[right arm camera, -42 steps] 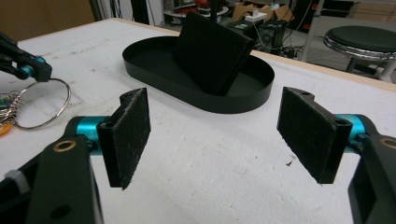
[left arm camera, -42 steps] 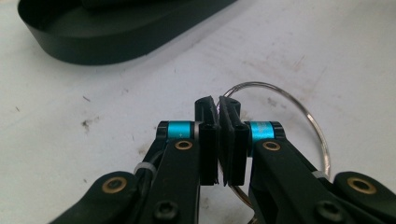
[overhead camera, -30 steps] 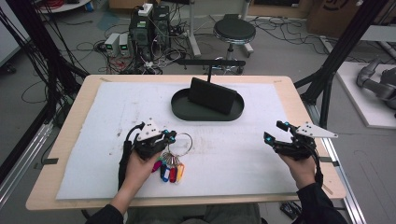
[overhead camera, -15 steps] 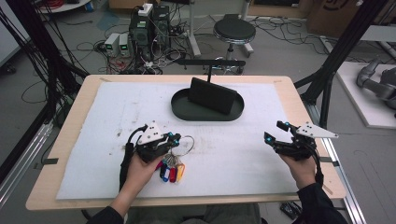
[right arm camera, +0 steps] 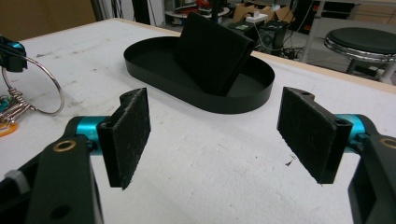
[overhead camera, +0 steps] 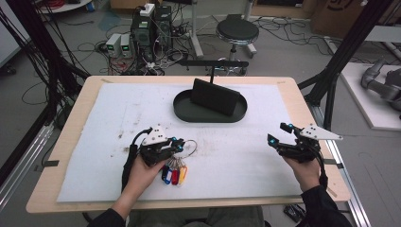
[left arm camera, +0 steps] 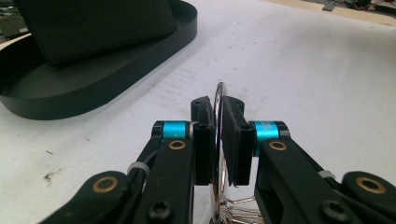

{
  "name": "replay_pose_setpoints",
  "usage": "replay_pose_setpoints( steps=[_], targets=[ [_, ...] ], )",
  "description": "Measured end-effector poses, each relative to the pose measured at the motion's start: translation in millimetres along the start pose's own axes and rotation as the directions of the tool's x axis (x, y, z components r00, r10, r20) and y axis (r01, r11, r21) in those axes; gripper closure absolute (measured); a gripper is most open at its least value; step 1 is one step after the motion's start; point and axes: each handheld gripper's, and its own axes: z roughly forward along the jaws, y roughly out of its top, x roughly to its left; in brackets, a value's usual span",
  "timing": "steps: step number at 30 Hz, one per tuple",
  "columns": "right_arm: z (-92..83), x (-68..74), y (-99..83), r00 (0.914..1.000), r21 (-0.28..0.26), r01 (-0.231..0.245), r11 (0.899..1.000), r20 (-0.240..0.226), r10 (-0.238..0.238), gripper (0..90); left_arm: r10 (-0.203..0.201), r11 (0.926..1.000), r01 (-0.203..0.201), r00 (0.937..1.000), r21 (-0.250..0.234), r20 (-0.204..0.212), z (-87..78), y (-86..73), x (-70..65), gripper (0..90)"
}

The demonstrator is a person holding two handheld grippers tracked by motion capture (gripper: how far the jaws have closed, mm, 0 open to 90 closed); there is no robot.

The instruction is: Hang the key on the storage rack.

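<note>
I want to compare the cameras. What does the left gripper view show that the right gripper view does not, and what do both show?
Left gripper view: the left gripper with its pads closed on the key ring; the jaws have just been opening slightly.
Right gripper view: the right gripper with jaws wide open and nothing between them, plus a stool beyond the table.
Both: the black oval tray and the white table cover.

Black oval tray [overhead camera: 189, 115] holding wallet [overhead camera: 215, 97]

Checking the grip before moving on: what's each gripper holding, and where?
Left gripper pinches the key ring by its wire loop. Right gripper holds nothing.
</note>
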Motion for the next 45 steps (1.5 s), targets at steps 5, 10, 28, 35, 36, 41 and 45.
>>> replay_pose_setpoints(
  steps=[5, 10, 28, 35, 36, 41, 45],
  targets=[
    [0.2, -0.9, -0.2, 1.0, -0.002, 0.006, 1.0, 0.0, -0.006, 25.9, -0.008, 1.0, 0.008, 0.9999, 0.001, 0.007, -0.7, -2.1, 2.7, 85.4],
    [-0.1, -0.7, -0.3, 1.0, 0.001, 0.003, 1.0, -0.001, -0.003, 25.9, -0.016, 0.9999, 0.016, 0.9998, -0.003, 0.015, -1.6, -2.7, 4.0, 85.7],
    [1.4, -0.7, -1.0, 0.9999, 0.014, 0.004, 1.0, -0.012, -0.004, 25.8, 0.012, 0.9949, -0.011, 0.9998, -0.1, 0.013, -18.1, 12.6, 1.6, 86.1],
    [1.4, -0.8, -1.1, 1.0, 0.015, 0.003, 1.0, -0.009, -0.003, 25.8, 0.015, 0.9902, -0.015, 0.9999, -0.139, -0.002, -27.3, 20.3, 3.8, 86.1],
    [1.2, -1.0, -1.1, 1.0, 0.014, 0.003, 1.0, -0.008, -0.003, 25.8, 0.013, 0.9893, -0.014, 0.9999, -0.145, -0.003, -28.5, 21.4, 4.1, 86.1],
    [1.0, -1.9, -1.3, 1.0, 0.016, 0.002, 1.0, -0.005, -0.002, 25.8, 0.025, 0.9847, -0.026, 0.9997, -0.172, -0.008, -36.4, 29.0, 5.2, 86.1],
    [1.4, -2.2, -1.4, 1.0, 0.016, 0.002, 1.0, -0.002, -0.002, 25.8, 0.031, 0.9791, -0.032, 0.9995, -0.201, -0.009, -41.9, 35.6, 6.8, 86.0]
  ],
)
